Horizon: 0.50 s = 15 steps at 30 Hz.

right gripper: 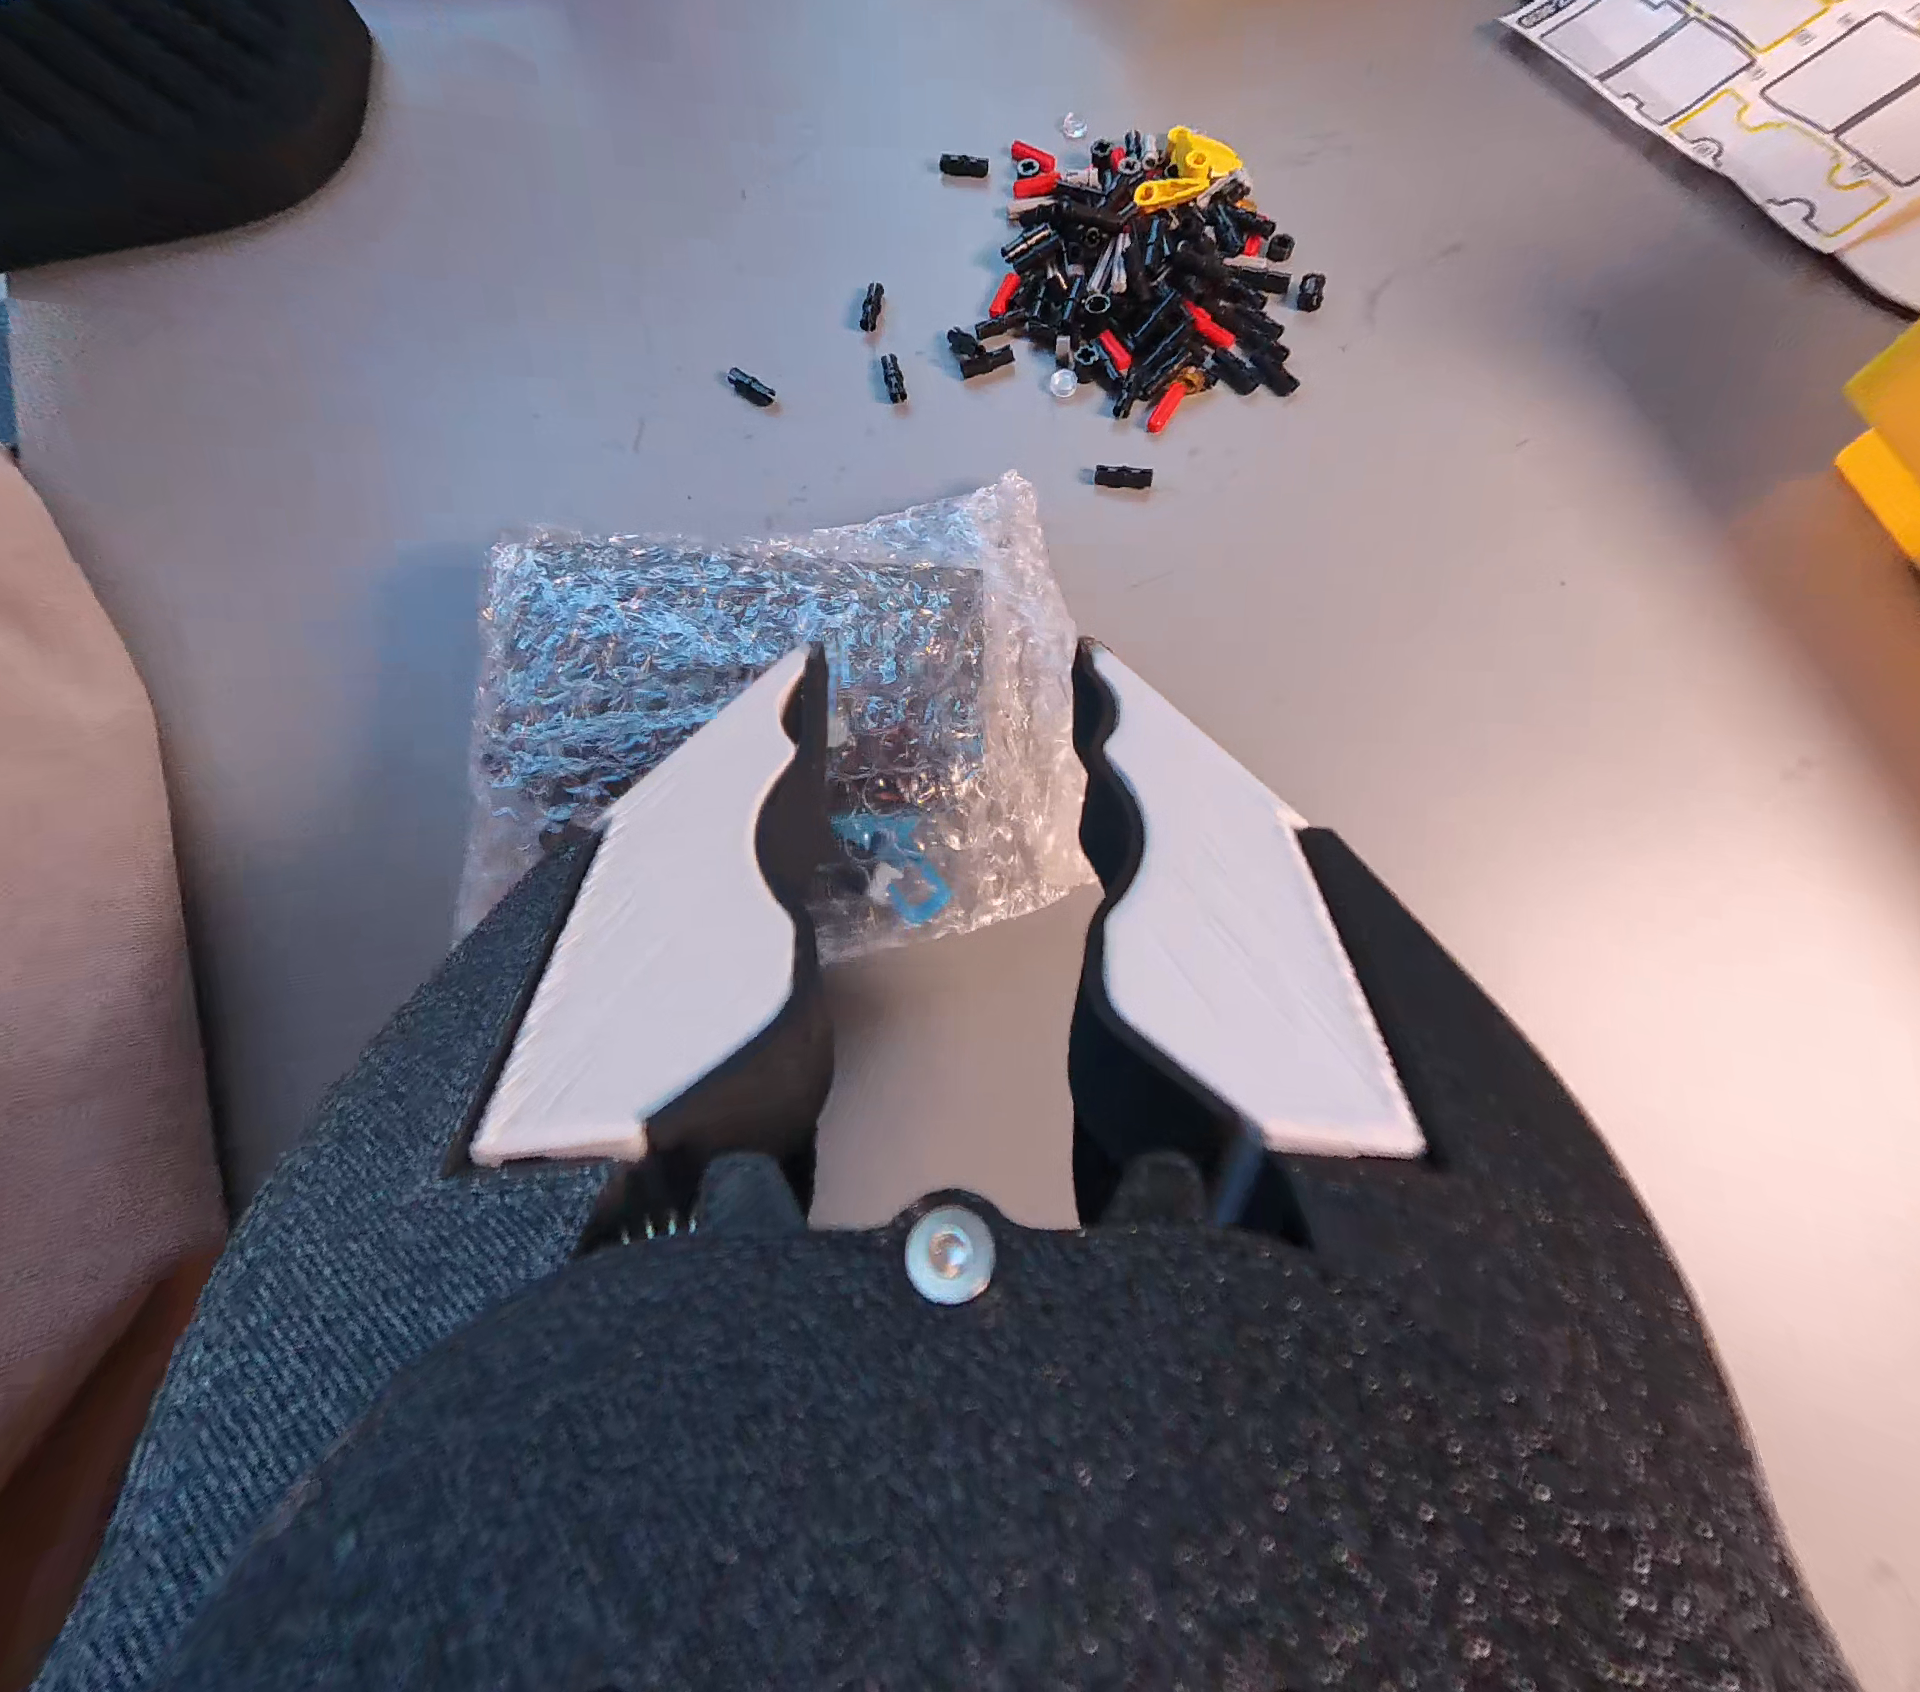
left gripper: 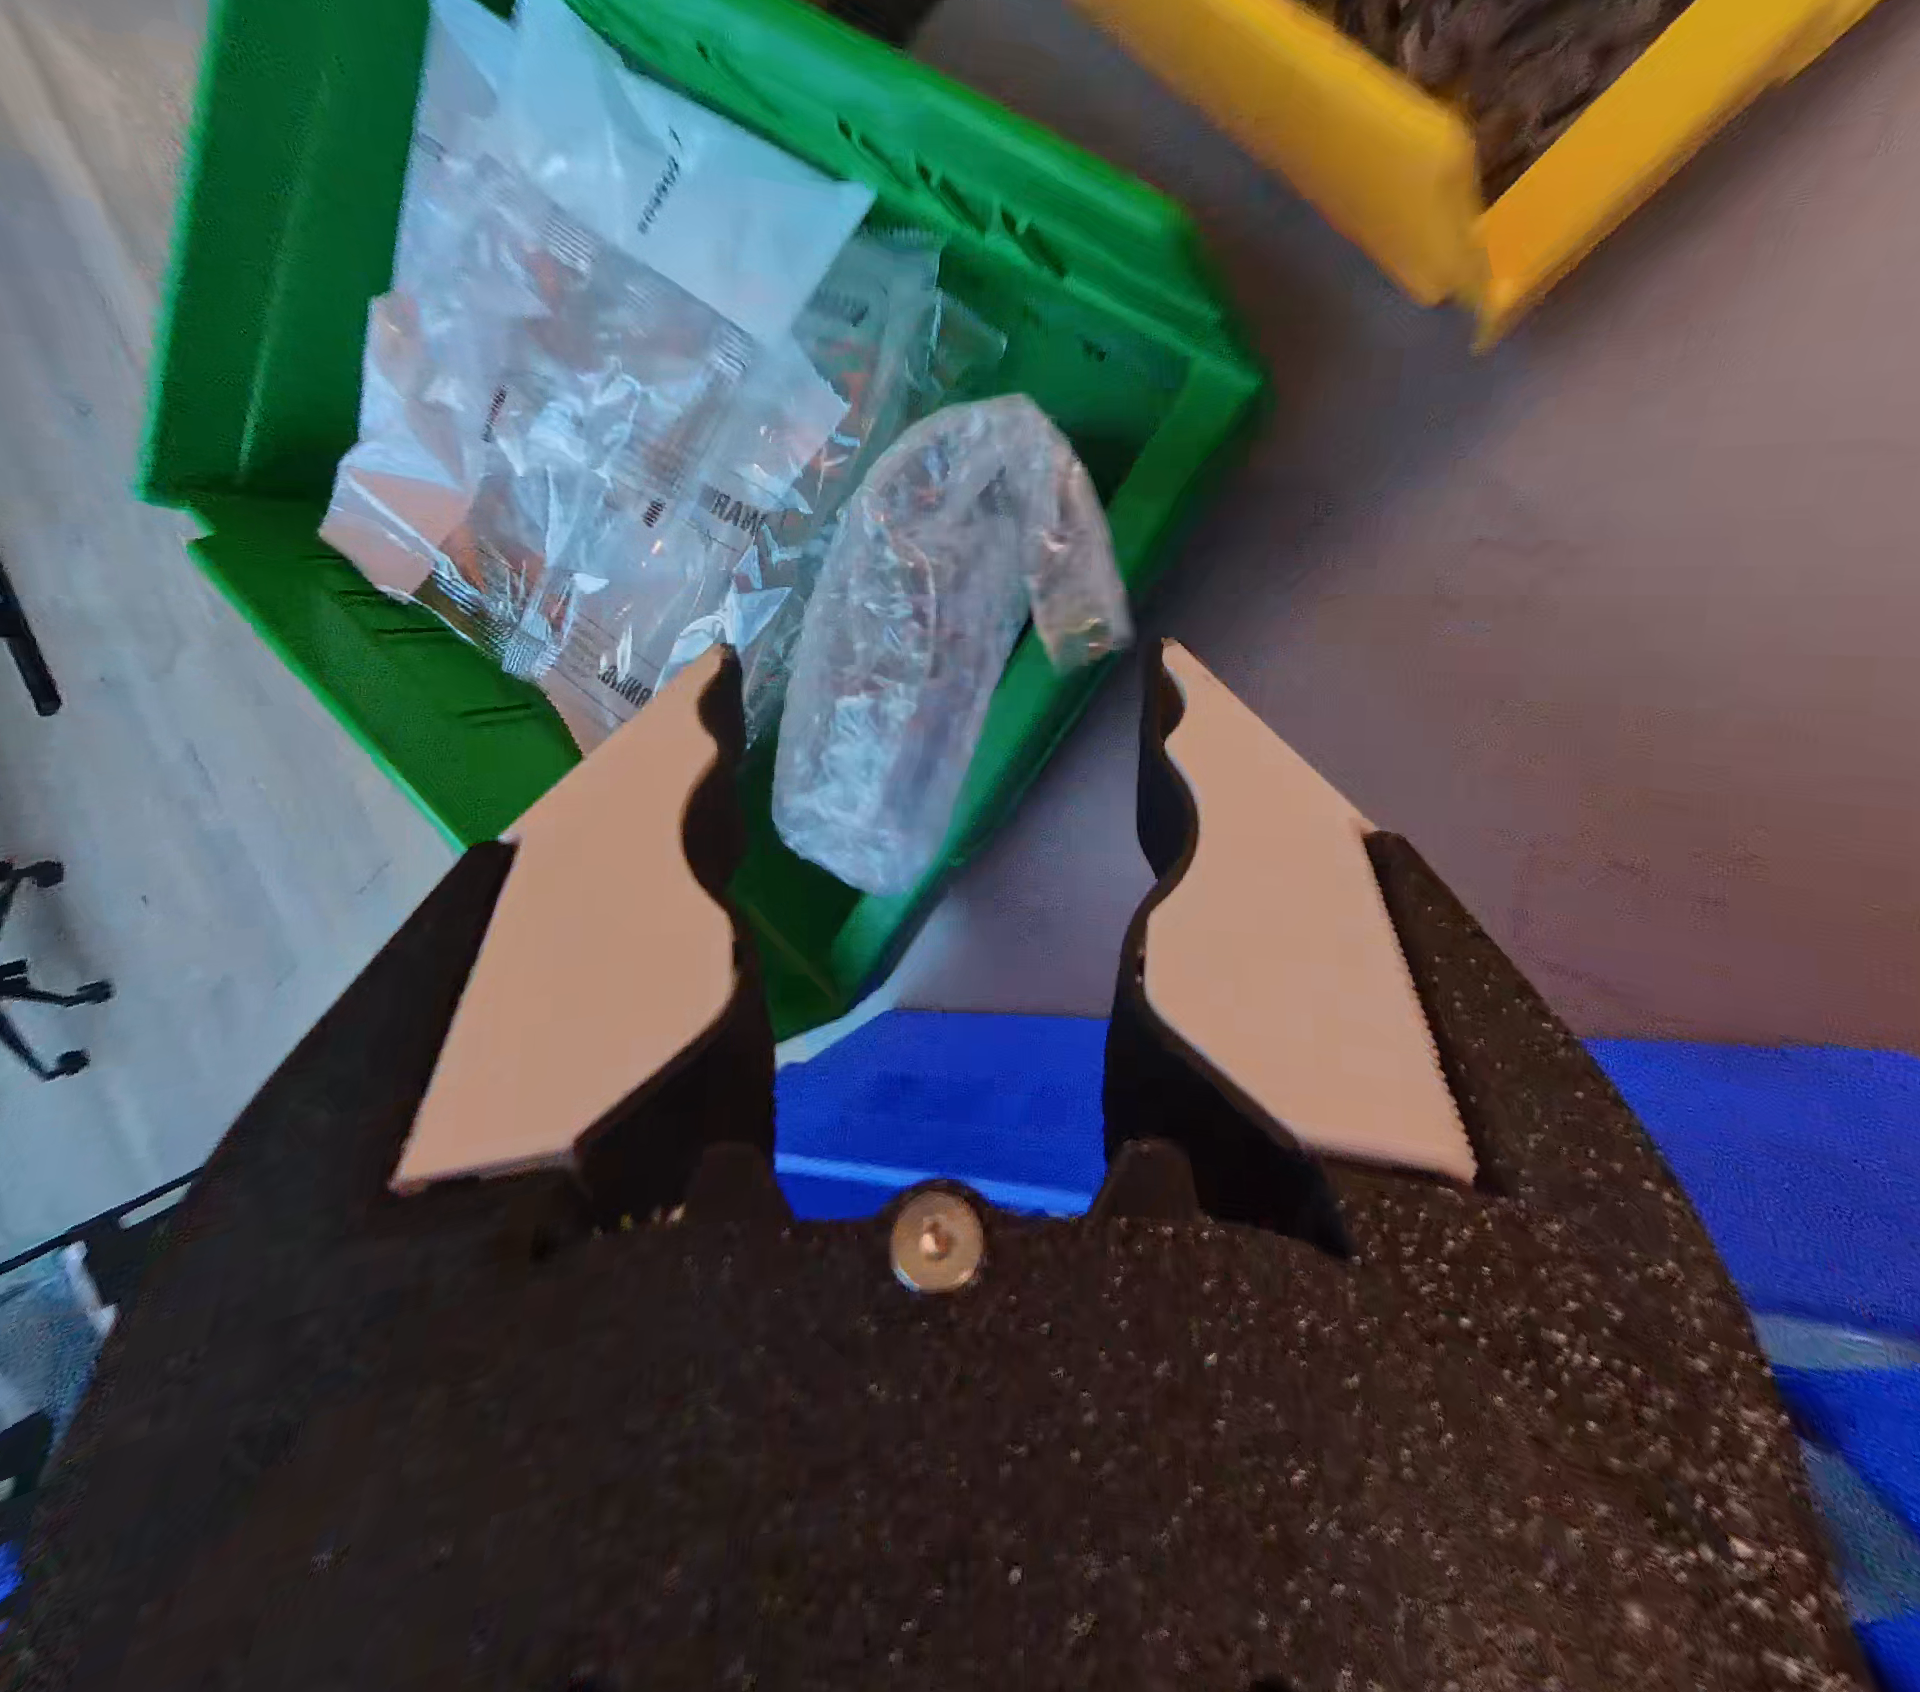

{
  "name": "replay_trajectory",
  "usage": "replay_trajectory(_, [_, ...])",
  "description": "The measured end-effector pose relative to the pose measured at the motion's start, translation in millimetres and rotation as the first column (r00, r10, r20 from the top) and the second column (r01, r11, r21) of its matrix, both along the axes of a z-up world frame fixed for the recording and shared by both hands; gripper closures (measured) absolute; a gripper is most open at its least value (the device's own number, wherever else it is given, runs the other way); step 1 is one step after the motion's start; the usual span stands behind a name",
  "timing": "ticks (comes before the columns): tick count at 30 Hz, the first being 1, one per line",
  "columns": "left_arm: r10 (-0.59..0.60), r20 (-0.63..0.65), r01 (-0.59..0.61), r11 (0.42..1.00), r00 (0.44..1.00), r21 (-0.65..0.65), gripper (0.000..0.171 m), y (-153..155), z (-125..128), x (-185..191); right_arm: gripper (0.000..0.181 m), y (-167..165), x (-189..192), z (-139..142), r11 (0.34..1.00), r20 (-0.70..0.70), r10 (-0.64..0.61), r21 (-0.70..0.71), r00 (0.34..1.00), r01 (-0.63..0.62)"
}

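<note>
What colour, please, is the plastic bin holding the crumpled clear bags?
Green; the plastic bin shows best in the left wrist view.

Print on plastic bags and a paper sheet

Dark print marks the clear plastic bags (left gripper: 582,395) in the green plastic bin (left gripper: 291,188); a small code sits on the white diagram sheet (right gripper: 1756,32).

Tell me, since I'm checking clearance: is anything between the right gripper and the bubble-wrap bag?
Nothing visible. The right gripper is open directly over the bubble-wrap bag; the pile of small parts lies beyond it.

Left gripper (left gripper: 940,655), jaws apart, above plastic wrapper (left gripper: 935,634) over green bin (left gripper: 301,136).
</note>
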<state>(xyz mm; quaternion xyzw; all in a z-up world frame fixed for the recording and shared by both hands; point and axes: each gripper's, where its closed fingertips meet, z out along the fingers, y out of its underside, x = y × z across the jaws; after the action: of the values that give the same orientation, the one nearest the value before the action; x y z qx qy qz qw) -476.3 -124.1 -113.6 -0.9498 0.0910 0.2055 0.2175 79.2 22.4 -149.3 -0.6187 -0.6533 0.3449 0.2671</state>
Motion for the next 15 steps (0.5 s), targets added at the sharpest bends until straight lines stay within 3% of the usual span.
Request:
replay_trajectory(2, [0.000,-0.022,-0.003,0.989,1.000,-0.150,0.114,-4.5,-29.3,-23.3,0.134,-4.1,4.4,3.9,1.000,-0.013,0.000,-0.014,1.000,0.000])
replay_trajectory(3, [-0.022,0.033,0.028,0.982,0.999,-0.189,0.130,-5.1,-39.0,-22.1,0.133,-6.0,8.6,5.4,1.000,-0.013,0.002,-0.025,1.000,-0.002])
replay_trajectory(5, [-0.006,0.051,0.012,0.992,0.999,-0.123,0.159,4.6,-28.2,-30.0,0.130,-6.2,18.7,8.0,1.000,-0.016,0.003,-0.027,1.000,-0.003])
replay_trajectory(6, [-0.008,0.059,0.015,0.992,0.998,-0.122,0.165,3.7,-23.6,-31.1,0.130,-3.8,23.7,8.1,1.000,-0.014,-0.005,-0.025,1.000,0.005])
replay_trajectory(11, [-0.008,0.050,0.010,1.000,0.999,-0.028,0.168,-8.4,33.2,-20.0,0.127,5.6,31.2,1.3,0.998,-0.013,-0.024,-0.056,1.000,0.023])
replay_trajectory(15, [-0.119,0.110,0.099,0.981,0.987,0.169,0.168,-5.7,104.0,48.2,0.117,7.9,17.1,-7.4,0.996,-0.013,-0.001,-0.094,1.000,0.000])
